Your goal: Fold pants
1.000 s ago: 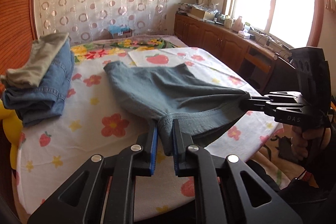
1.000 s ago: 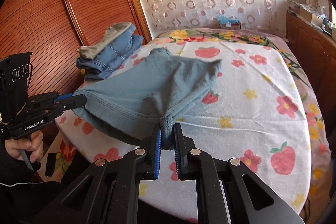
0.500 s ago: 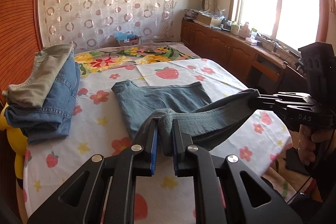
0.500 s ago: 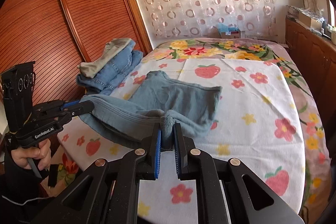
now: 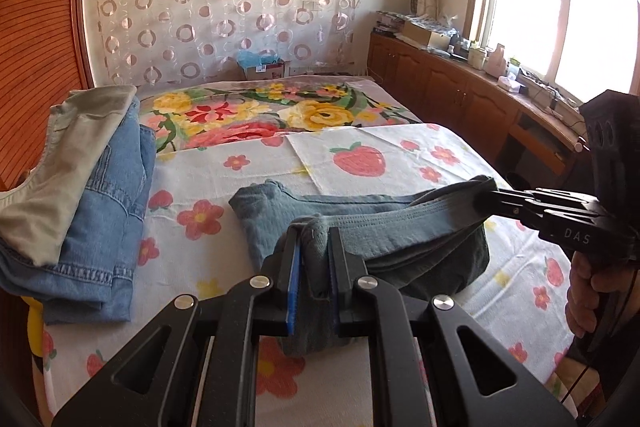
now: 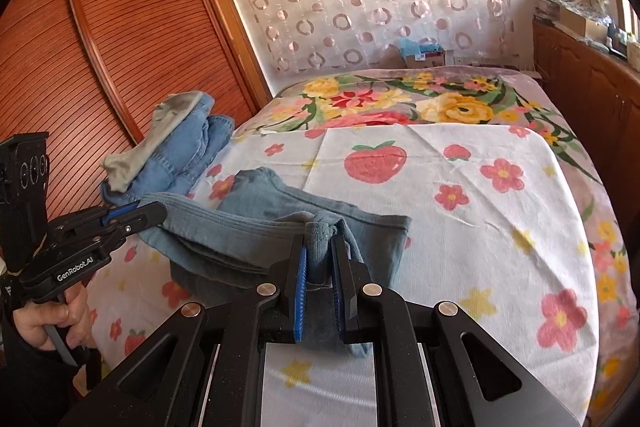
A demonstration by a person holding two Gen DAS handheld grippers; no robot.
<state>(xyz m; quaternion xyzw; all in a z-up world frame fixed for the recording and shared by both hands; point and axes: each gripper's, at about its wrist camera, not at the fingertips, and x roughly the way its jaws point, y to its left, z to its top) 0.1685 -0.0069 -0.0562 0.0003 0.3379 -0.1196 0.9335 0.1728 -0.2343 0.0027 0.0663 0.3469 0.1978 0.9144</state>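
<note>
Two tongs pinching grey-blue pants (image 5: 400, 231), left tongs (image 5: 312, 259), right tongs (image 6: 318, 259), fabric doubled over bed (image 6: 480, 227)

Both black plastic grippers have blue-padded fingers (image 5: 293, 279) and silver screws; the left gripper (image 6: 134, 217) reads "GenRobot.AI", the right gripper (image 5: 504, 195) "DAS". Dark sleeve (image 6: 24, 383).
</note>
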